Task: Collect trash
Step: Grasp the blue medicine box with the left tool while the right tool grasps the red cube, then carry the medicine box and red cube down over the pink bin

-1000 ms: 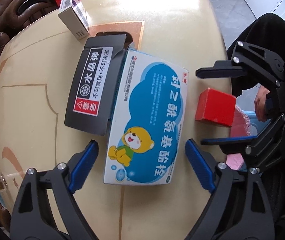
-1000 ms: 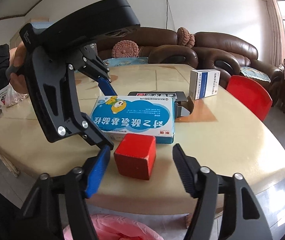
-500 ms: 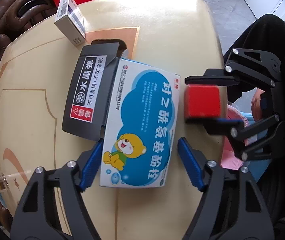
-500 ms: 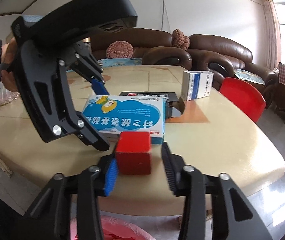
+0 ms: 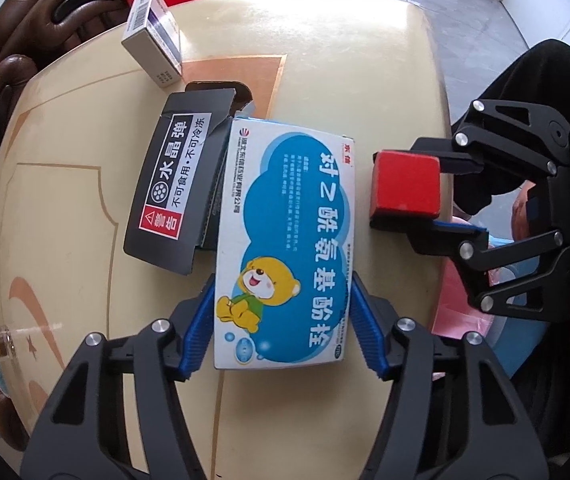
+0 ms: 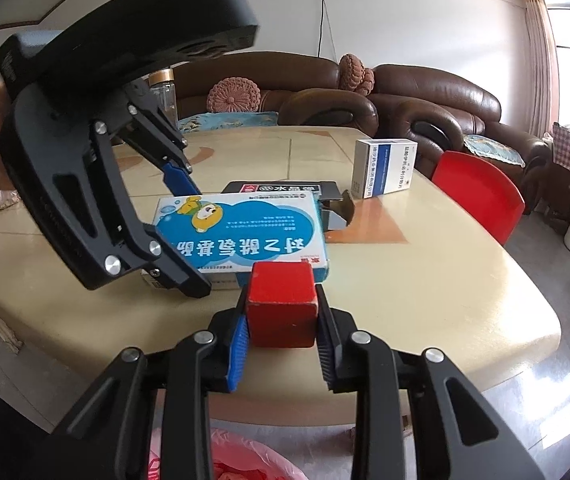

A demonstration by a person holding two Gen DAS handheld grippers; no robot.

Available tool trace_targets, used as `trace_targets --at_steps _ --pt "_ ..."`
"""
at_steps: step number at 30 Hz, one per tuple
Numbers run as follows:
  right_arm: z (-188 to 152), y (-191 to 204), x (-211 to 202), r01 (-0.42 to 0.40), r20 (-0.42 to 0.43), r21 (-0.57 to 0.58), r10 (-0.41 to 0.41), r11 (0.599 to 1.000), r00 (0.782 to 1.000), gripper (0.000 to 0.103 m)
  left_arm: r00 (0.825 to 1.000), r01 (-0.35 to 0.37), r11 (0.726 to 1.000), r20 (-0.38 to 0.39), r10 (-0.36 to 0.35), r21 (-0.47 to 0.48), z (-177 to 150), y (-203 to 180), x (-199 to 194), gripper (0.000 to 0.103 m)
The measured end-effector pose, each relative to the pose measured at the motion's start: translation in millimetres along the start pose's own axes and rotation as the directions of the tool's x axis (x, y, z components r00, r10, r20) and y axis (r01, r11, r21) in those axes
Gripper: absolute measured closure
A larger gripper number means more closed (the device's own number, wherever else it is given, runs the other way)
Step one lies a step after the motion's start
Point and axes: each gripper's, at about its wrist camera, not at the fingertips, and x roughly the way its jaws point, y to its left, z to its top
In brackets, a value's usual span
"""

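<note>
A white-and-blue medicine box with a cartoon bear (image 5: pixel 285 240) lies on the beige table (image 5: pixel 65 220). My left gripper (image 5: pixel 281 320) is shut on its near end, one blue pad on each side. It also shows in the right wrist view (image 6: pixel 241 236). My right gripper (image 6: pixel 281 336) is shut on a red block (image 6: pixel 281 304) at the table's front edge. In the left wrist view the red block (image 5: pixel 405 184) sits between the right gripper's fingers (image 5: pixel 425 232), right of the box.
A black flat carton with a red warning label (image 5: pixel 177 188) lies against the medicine box's left side. A small white-and-blue box (image 5: pixel 153 36) stands further back. A pink-lined bin (image 6: pixel 245 460) sits below the table edge. A red chair (image 6: pixel 481 196) and brown sofas surround the table.
My left gripper moved forward and closed on the medicine box. My right gripper closed on the red block and has lifted it slightly off the table.
</note>
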Motion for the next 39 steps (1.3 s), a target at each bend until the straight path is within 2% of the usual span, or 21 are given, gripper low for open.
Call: trace_targets --at_steps 6,15,26,39 --pt "2.3 -10.8 0.8 0.006 -0.010 0.020 -0.006 1.000 1.000 0.074 1.000 0.003 0.999 0.008 -0.003 -0.033 -7.3 -6.5 -0.5 0.042" --pt "3.4 -15.2 -2.9 0.003 -0.003 0.030 -0.002 1.000 1.000 0.074 1.000 -0.008 0.999 0.027 0.009 -0.032 -18.5 -8.0 -7.8 0.042" --pt "2.6 -9.4 -12.3 0.000 0.007 0.020 0.000 1.000 1.000 0.074 0.998 -0.045 0.997 0.047 0.049 -0.068 -23.9 -9.9 -16.5 0.043" --pt "17.1 -4.5 -38.3 -0.017 0.035 0.002 0.017 1.000 0.999 0.074 0.987 -0.115 0.988 0.101 0.125 -0.101 -38.6 -32.0 -52.6 0.043"
